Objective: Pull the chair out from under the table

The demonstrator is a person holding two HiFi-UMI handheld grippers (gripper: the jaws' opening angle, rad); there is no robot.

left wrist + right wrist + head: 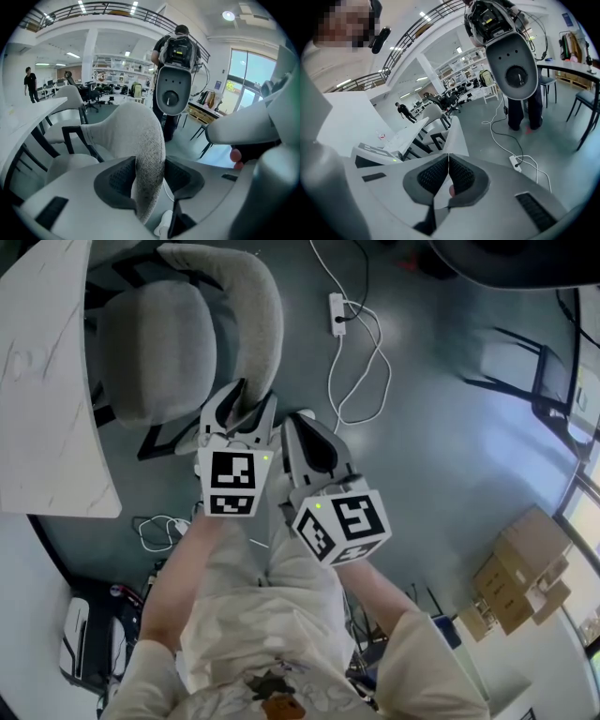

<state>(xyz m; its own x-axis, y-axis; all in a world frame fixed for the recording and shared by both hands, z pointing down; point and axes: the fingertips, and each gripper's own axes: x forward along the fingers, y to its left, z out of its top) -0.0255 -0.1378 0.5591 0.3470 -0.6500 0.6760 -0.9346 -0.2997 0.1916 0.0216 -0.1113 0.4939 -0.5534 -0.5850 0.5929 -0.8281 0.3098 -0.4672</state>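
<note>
1. The left tongs clamp the backrest, with its padded rim pinched between both jaws.
2. The chair stands with its seat just beside the surface, and its backrest on the side away from it.
3. The right tongs hang closed on nothing, farther from the surface than the left.
4. The rim curves across the line of pull. A straight haul away from the surface looks likely, with the left tongs leading.

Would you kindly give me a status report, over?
Left gripper clamped on chair backrest. Right gripper shut, empty. Seat close beside table. Power cable on floor nearby.
</note>
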